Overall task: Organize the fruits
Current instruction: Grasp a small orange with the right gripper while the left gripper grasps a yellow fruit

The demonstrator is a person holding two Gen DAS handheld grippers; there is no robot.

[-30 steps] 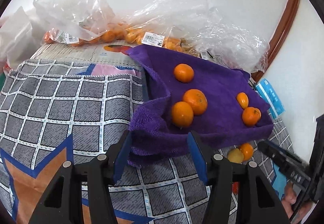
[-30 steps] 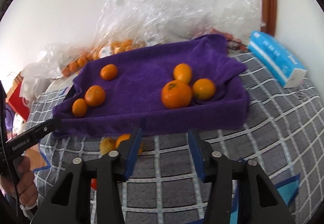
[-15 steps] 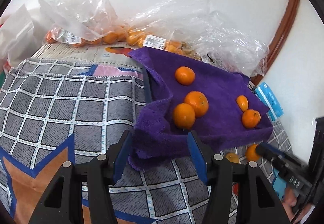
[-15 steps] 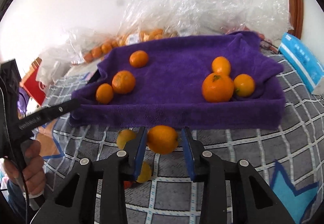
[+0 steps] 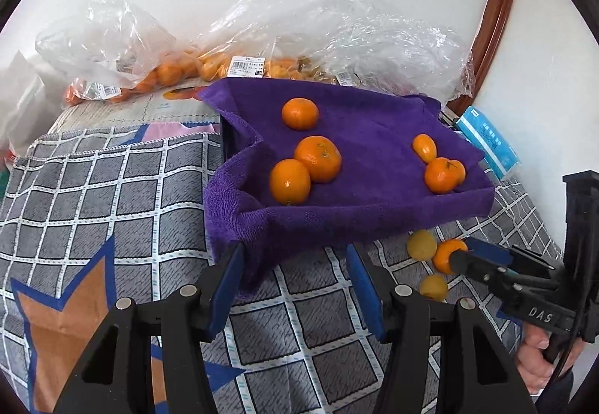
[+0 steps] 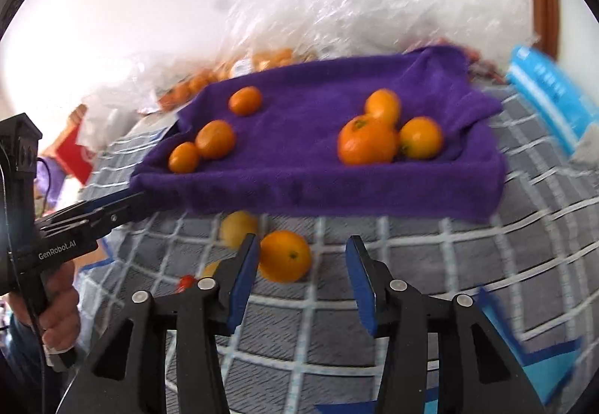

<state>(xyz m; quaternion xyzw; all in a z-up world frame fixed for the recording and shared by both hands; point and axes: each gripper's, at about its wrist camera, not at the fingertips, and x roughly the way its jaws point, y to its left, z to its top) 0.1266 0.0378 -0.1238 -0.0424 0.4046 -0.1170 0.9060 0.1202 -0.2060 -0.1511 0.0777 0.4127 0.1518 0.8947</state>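
A purple towel-lined tray [image 5: 374, 136] holds several oranges, such as one at the back [image 5: 300, 113]. My left gripper [image 5: 295, 253] hangs open at the towel's front left corner, nothing pinched. My right gripper [image 6: 302, 243] hovers over the checked cloth in front of the tray [image 6: 307, 136]. Its jaws are opening. A loose orange [image 6: 286, 261] lies between them, close to the left finger [image 6: 245, 264], with a clear gap to the other one. The left wrist view shows that orange [image 5: 447, 254] at the right gripper's tip [image 5: 471, 256].
Two yellow fruits [image 5: 422, 245] [image 5: 433, 286] and a small red thing [image 6: 186, 280] lie near the loose orange. Clear plastic bags of oranges [image 5: 168, 73] pile up against the wall behind the tray. A blue tissue pack [image 5: 490, 144] sits at the right.
Half a second ago my right gripper's jaws were closed around the loose orange; now they stand apart and it rests by the left finger. The left gripper has shifted sideways along the towel's front.
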